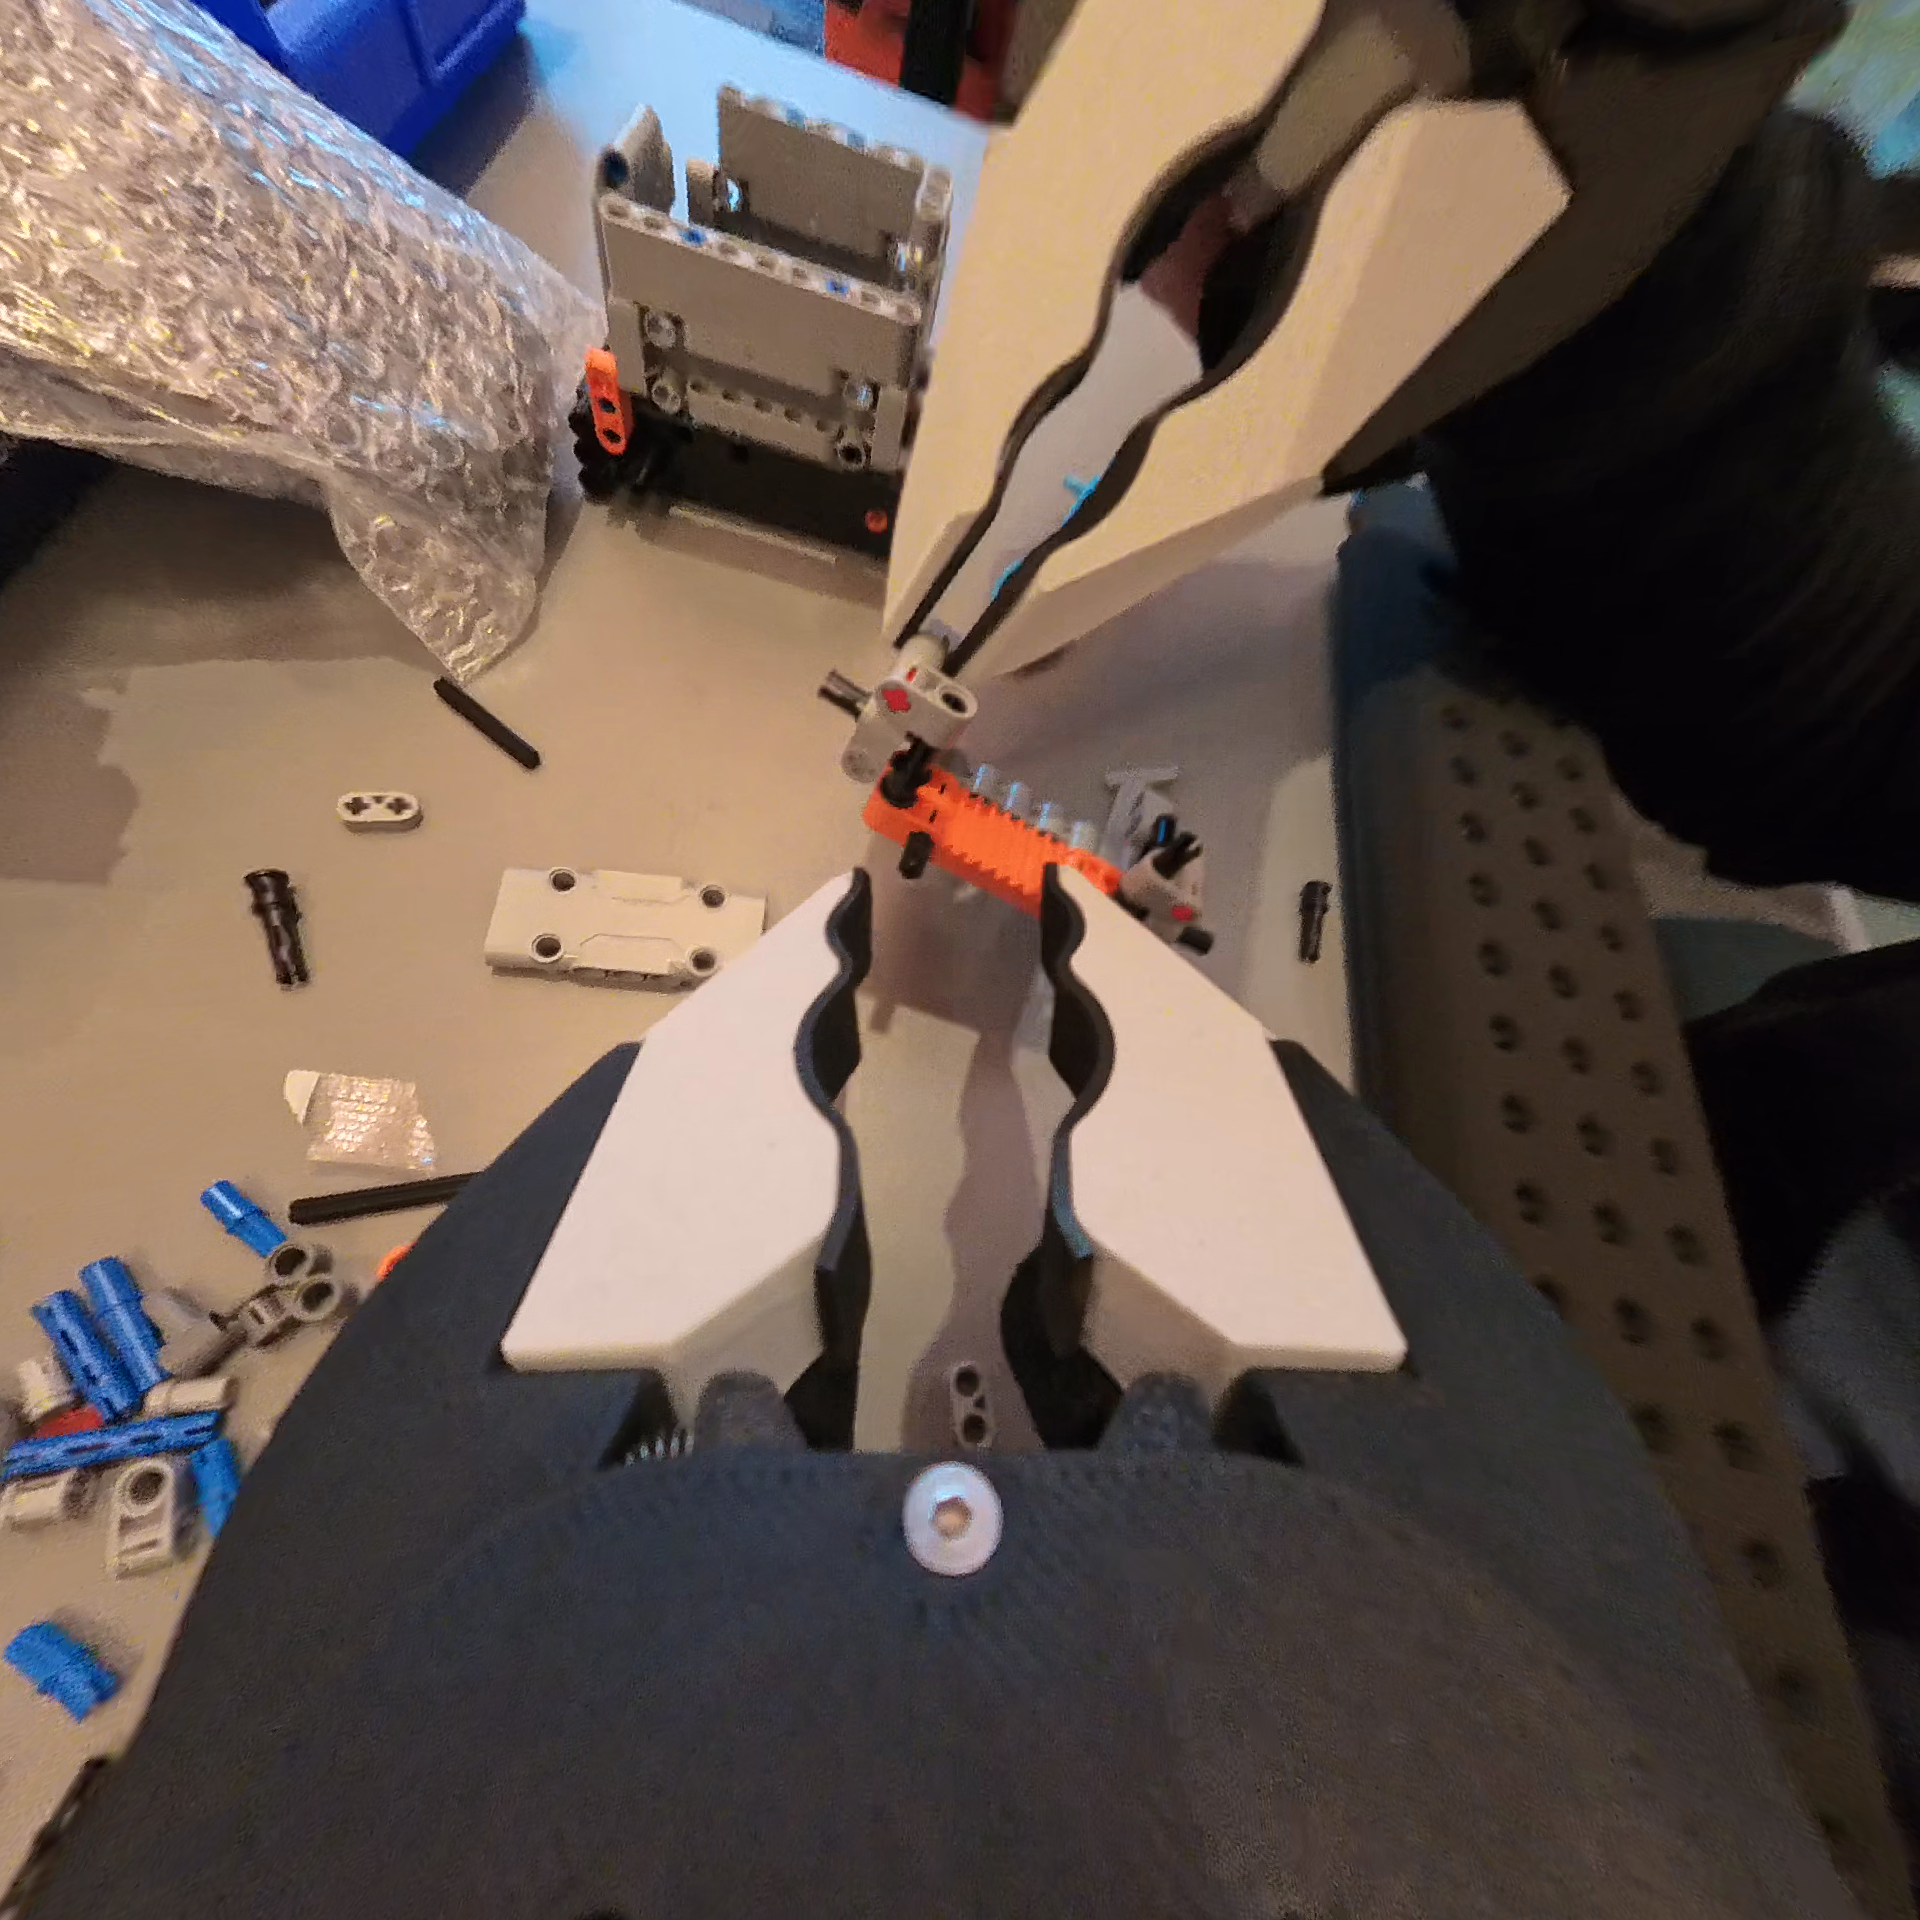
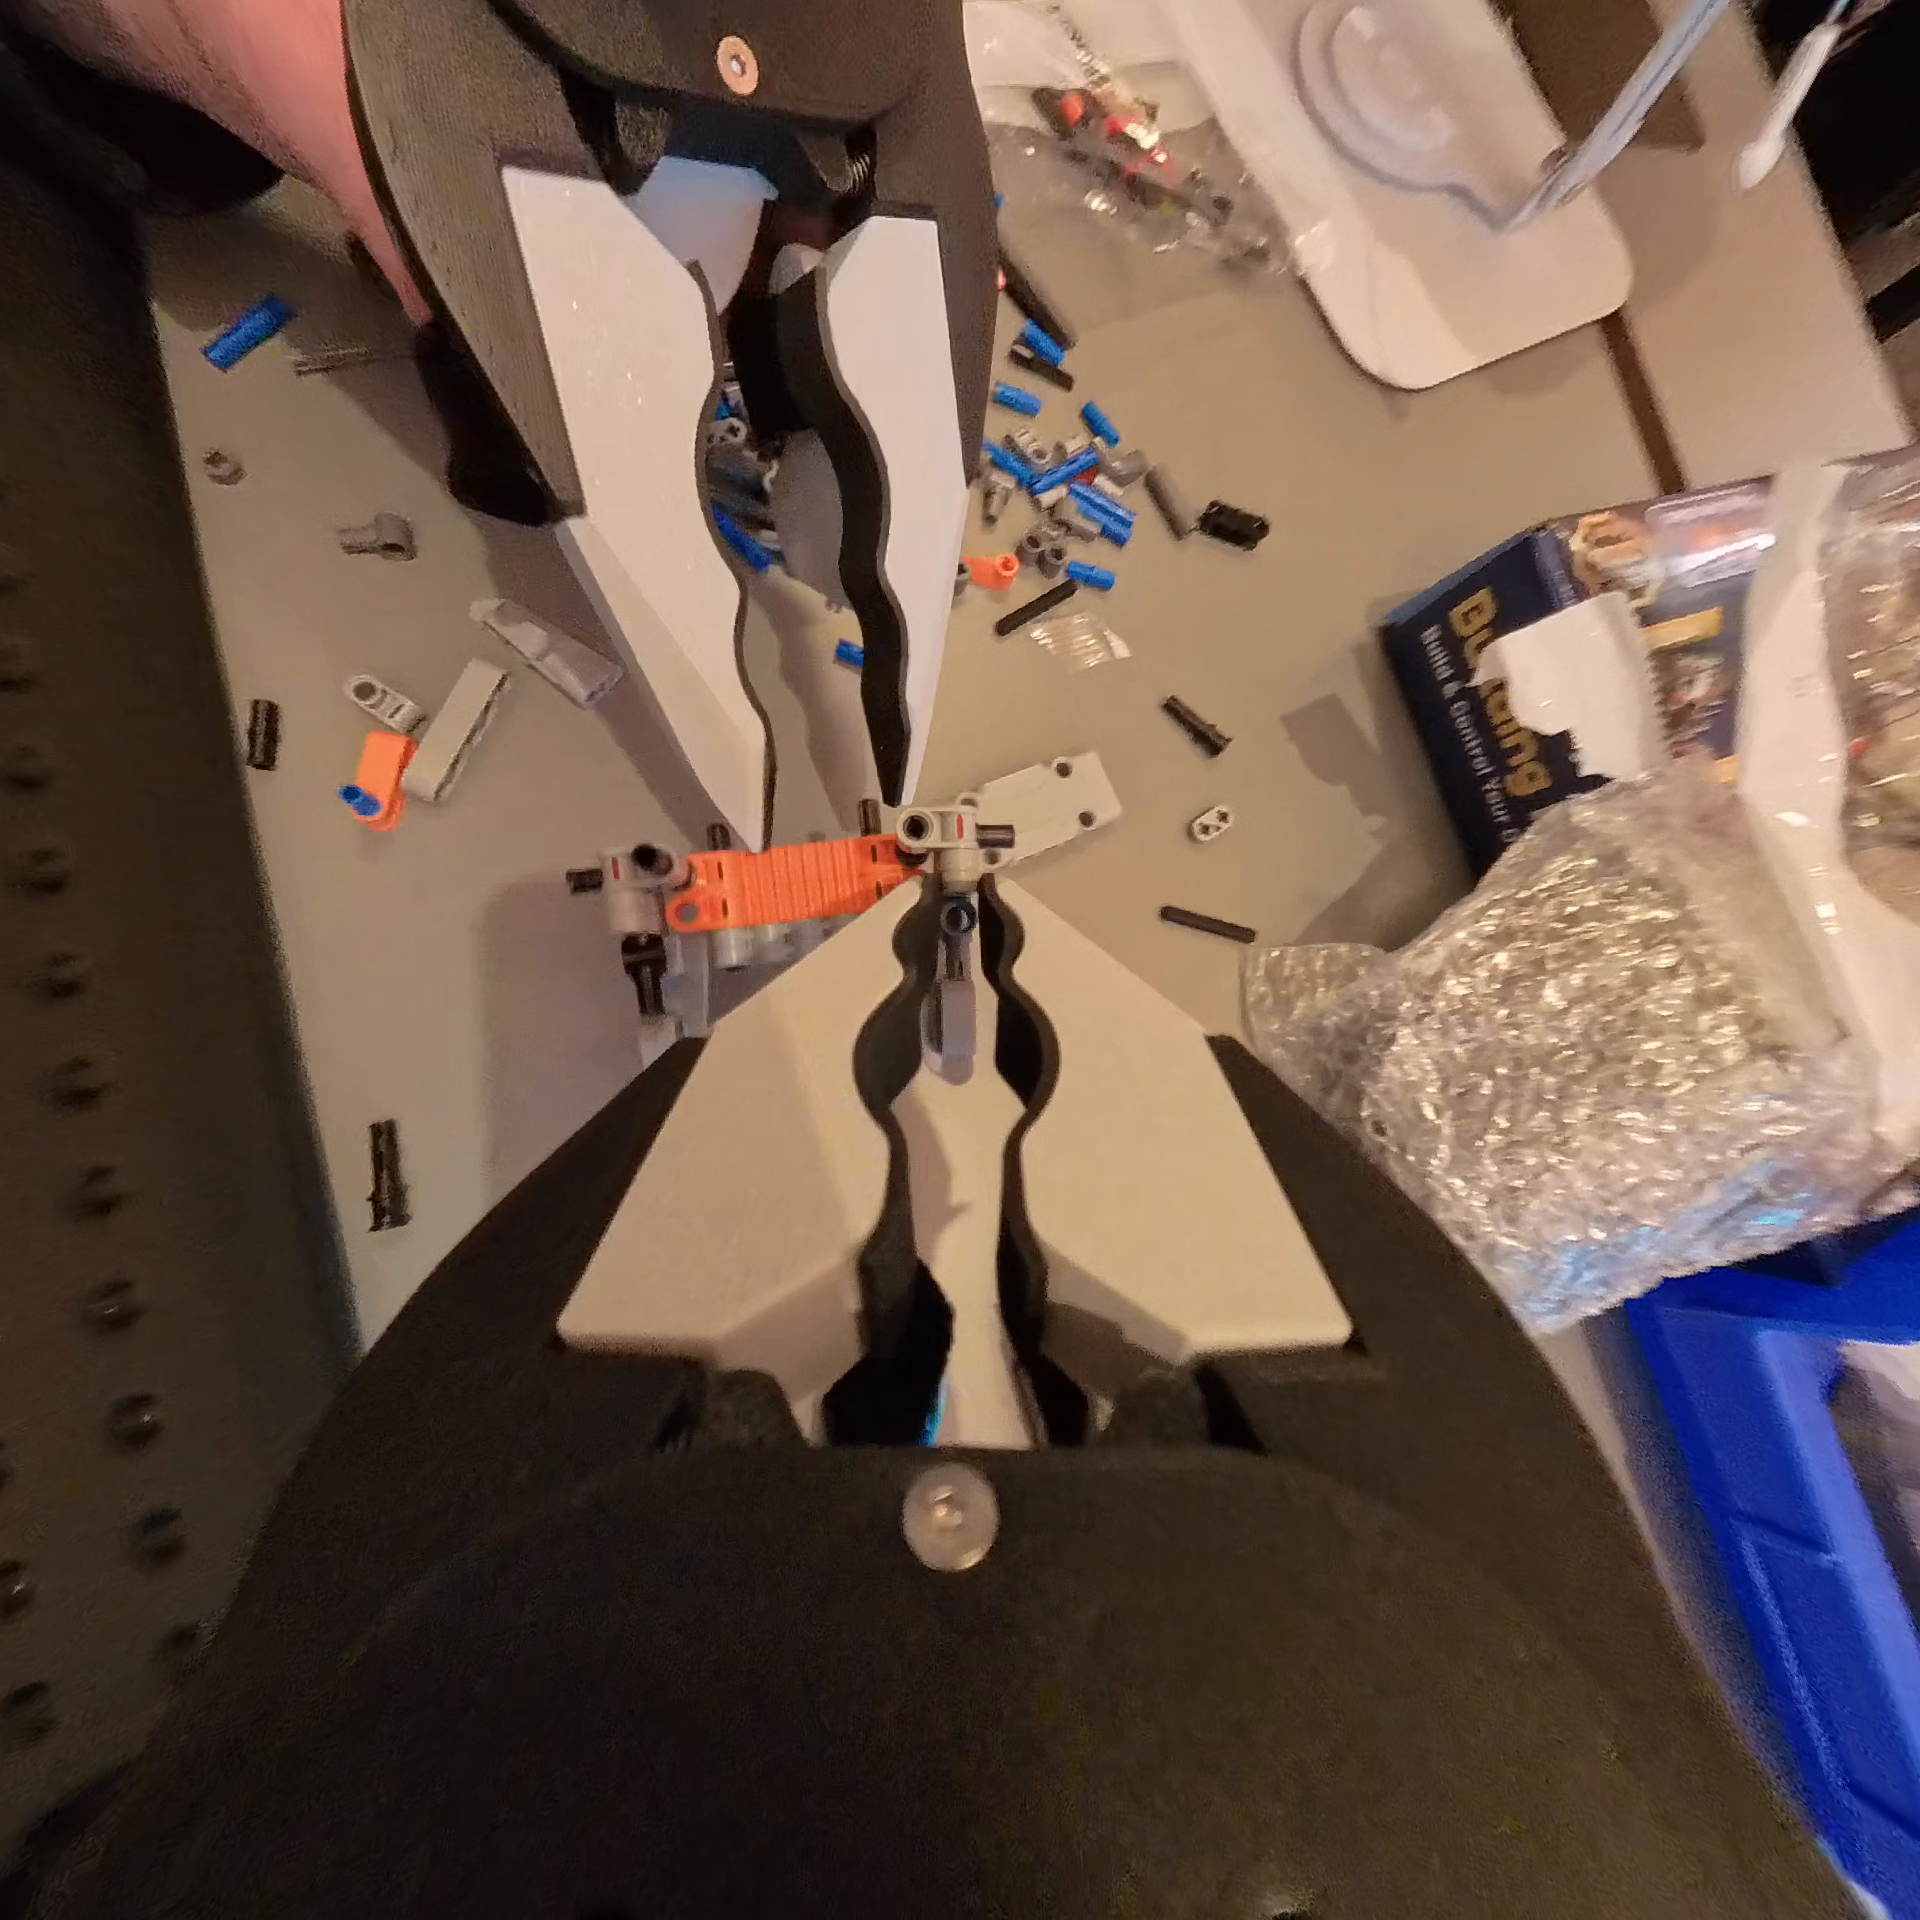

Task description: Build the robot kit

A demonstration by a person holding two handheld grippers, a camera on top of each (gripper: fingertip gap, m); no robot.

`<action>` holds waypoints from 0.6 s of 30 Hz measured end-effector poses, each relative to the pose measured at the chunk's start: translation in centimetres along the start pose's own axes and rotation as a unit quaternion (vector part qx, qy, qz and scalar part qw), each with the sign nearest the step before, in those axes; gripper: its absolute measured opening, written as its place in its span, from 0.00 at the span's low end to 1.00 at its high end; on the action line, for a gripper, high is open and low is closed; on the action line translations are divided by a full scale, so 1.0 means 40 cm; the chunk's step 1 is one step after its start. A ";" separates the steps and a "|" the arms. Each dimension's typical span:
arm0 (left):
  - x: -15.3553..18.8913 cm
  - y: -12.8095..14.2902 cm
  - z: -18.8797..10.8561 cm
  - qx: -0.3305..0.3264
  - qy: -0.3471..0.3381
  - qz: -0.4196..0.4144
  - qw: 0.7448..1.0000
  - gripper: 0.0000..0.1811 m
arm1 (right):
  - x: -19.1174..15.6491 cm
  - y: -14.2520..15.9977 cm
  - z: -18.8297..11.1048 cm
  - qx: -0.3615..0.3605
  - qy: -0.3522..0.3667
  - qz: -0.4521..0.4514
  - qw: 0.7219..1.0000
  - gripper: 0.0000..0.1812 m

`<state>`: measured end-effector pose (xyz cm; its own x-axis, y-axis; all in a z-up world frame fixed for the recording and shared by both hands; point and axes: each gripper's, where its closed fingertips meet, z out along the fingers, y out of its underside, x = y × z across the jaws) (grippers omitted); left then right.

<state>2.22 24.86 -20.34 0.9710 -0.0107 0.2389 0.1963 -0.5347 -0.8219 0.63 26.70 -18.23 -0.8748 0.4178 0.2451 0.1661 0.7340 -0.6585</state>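
An orange toothed rack piece [image 1: 987,836] lies on the grey table [image 1: 675,675], with small grey and black connectors at its far end [image 1: 1169,878]. My left gripper [image 1: 954,883] is open, its fingertips [image 1: 847,904] right at the rack and straddling part of it. It also shows in the right wrist view [image 2: 826,816], over the rack [image 2: 790,878]. My right gripper [image 2: 956,894] is shut on a small grey connector with black pins [image 2: 940,831], held at the rack's end. In the left wrist view it [image 1: 930,639] comes in from the upper right with that connector [image 1: 914,707].
A grey block assembly [image 1: 769,312] and bubble wrap [image 1: 260,260] stand behind. A flat grey panel [image 1: 623,925], black pins and blue pins [image 1: 114,1351] lie loose. A perforated board [image 1: 1558,1039] edges the table. There is also a printed box [image 2: 1558,675], a blue bin [image 2: 1818,1558] and a white tray [image 2: 1455,208]. My two grippers' fingertips are within a few centimetres of each other.
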 end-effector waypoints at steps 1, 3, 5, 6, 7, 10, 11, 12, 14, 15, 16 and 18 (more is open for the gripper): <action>0.003 -0.009 -0.005 0.012 0.011 -0.014 1.000 0.17 | 0.003 -0.006 -0.003 0.002 0.012 -0.010 1.000 0.02; 0.011 -0.020 -0.011 0.030 0.035 -0.039 0.998 0.18 | 0.003 -0.027 -0.008 0.017 0.028 -0.025 0.999 0.02; 0.017 -0.027 -0.014 0.043 0.054 -0.059 0.996 0.18 | 0.002 -0.048 -0.012 0.031 0.045 -0.041 0.998 0.02; 0.017 -0.027 -0.014 0.045 0.061 -0.066 0.995 0.17 | 0.004 -0.054 -0.014 0.032 0.056 -0.049 0.997 0.02; 0.015 -0.028 -0.016 0.049 0.064 -0.071 0.994 0.14 | 0.006 -0.060 -0.016 0.033 0.068 -0.056 0.996 0.02; 0.012 -0.037 -0.026 0.065 0.076 -0.088 0.991 0.11 | 0.008 -0.082 -0.023 0.049 0.090 -0.070 0.992 0.02; 0.012 -0.041 -0.030 0.070 0.079 -0.090 0.990 0.11 | 0.007 -0.089 -0.025 0.054 0.096 -0.075 0.991 0.02; 0.012 -0.045 -0.034 0.075 0.078 -0.091 0.990 0.10 | 0.007 -0.097 -0.028 0.059 0.102 -0.081 0.990 0.02; 0.005 -0.053 -0.044 0.087 0.070 -0.091 0.990 0.07 | 0.009 -0.107 -0.033 0.067 0.112 -0.087 0.988 0.02; 0.002 -0.056 -0.050 0.090 0.067 -0.089 0.990 0.07 | 0.012 -0.111 -0.036 0.071 0.118 -0.087 0.987 0.03; -0.001 -0.057 -0.053 0.091 0.064 -0.088 0.990 0.06 | 0.014 -0.113 -0.037 0.075 0.121 -0.087 0.986 0.03; -0.004 -0.059 -0.057 0.094 0.056 -0.083 0.991 0.06 | 0.017 -0.117 -0.038 0.079 0.125 -0.085 0.985 0.03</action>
<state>1.28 24.20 -17.26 0.9041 -0.0349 0.4260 0.3840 -0.3711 -0.8454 -0.04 24.35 -13.92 -0.7417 0.4298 0.5148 -0.0631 0.7195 -0.6916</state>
